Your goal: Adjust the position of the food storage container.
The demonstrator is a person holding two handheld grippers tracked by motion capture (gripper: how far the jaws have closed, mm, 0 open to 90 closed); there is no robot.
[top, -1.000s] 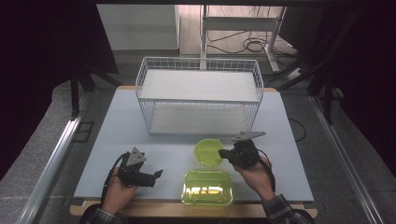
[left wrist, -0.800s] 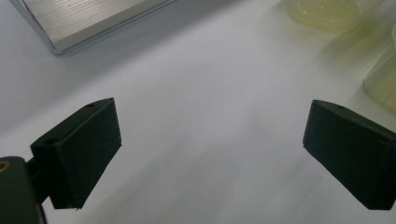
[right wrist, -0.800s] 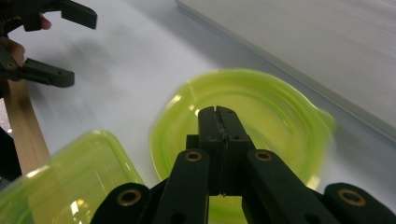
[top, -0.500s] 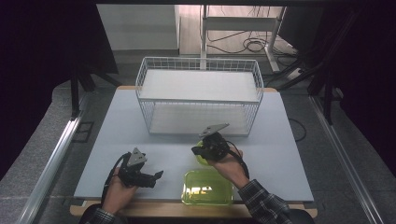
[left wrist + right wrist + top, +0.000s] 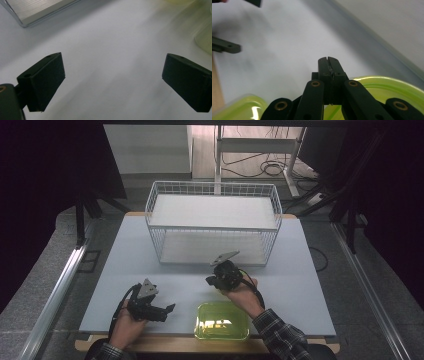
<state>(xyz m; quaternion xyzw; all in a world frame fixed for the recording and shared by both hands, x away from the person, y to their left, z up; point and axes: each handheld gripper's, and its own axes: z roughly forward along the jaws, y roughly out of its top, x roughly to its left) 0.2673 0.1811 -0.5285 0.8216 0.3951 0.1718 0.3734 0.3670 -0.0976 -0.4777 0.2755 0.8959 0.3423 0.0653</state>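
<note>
- My right tongs are clenched on the rim of the round yellow-green bowl, near the wire basket.
- My left tongs hang released over the bare desk, beside the rectangular yellow-green container.

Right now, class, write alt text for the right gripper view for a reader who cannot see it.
The right gripper has its two black jaws pressed shut on the thin rim of a round yellow-green bowl, above a pale table. A yellow-green container shows at lower left.

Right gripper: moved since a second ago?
Yes. The right gripper has shifted left along the front of the wire basket, from near its right corner toward its middle, jaws shut.
</note>
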